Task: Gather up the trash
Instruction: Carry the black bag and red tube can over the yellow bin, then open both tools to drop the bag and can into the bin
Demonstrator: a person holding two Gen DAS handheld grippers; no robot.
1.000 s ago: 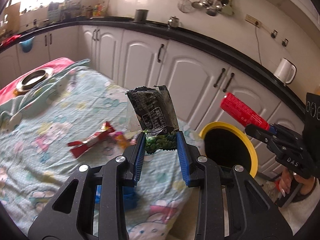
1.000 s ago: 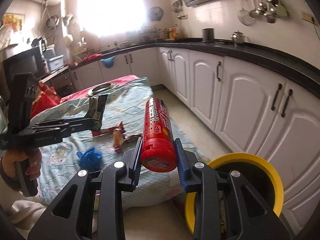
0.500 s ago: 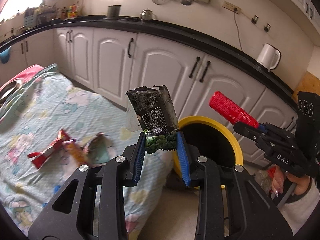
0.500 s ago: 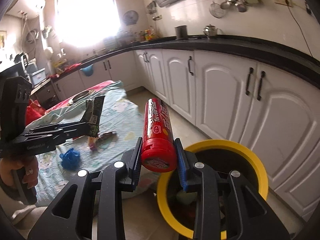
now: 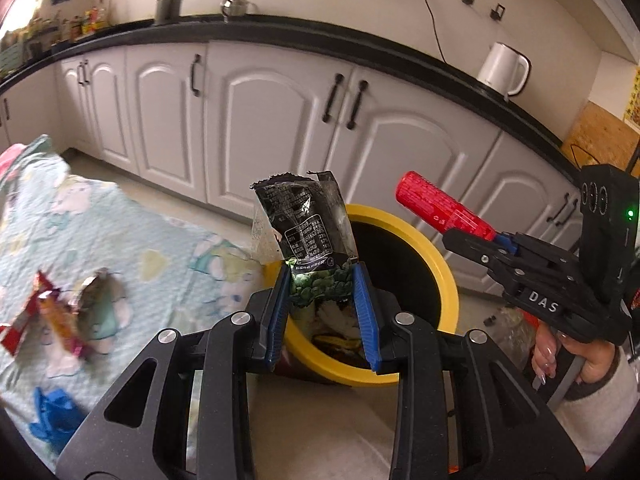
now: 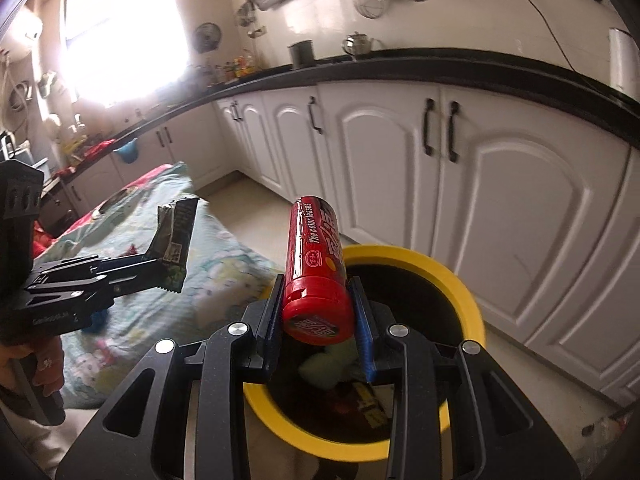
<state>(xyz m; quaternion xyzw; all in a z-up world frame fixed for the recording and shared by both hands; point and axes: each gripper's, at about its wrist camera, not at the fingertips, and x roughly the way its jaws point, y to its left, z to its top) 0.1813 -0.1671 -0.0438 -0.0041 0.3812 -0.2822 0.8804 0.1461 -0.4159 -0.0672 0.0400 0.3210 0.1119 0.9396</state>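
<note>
While both hands hang over the yellow-rimmed trash bin (image 5: pixel 416 240), each claw grips one piece of rubbish in a kitchen lined with white cabinets (image 5: pixel 264 120). Narrowly parted, the left gripper (image 5: pixel 323 280) has its blue pads (image 5: pixel 362 292) pressed against the lower, green-printed end of a black snack wrapper (image 5: pixel 304 220), which stands upright with its torn top edge above the fingers. Seen from the left wrist, the wrapper sits in front of the bin's near left rim. Beside it, the right gripper (image 6: pixel 318 300) is also only slightly open, clamped on the capped end of a red cylindrical tube (image 6: pixel 316 264) with white lettering; the tube points up and away from the fingers. From the right wrist, the tube's base lies over the bin's dark opening, where pale and yellow scraps already lie inside.

To the left of the bin, a patterned light-blue cloth (image 5: pixel 120 240) carries more litter: red and orange wrappers (image 5: pixel 44 316) close together and a crumpled blue item (image 5: pixel 54 412) nearer the camera. A white electric kettle (image 5: pixel 502 68) stands on the black countertop (image 5: pixel 360 48) behind. A hand (image 5: pixel 568 356) in a pale sleeve holds the right gripper's handle at the frame's right edge.
</note>
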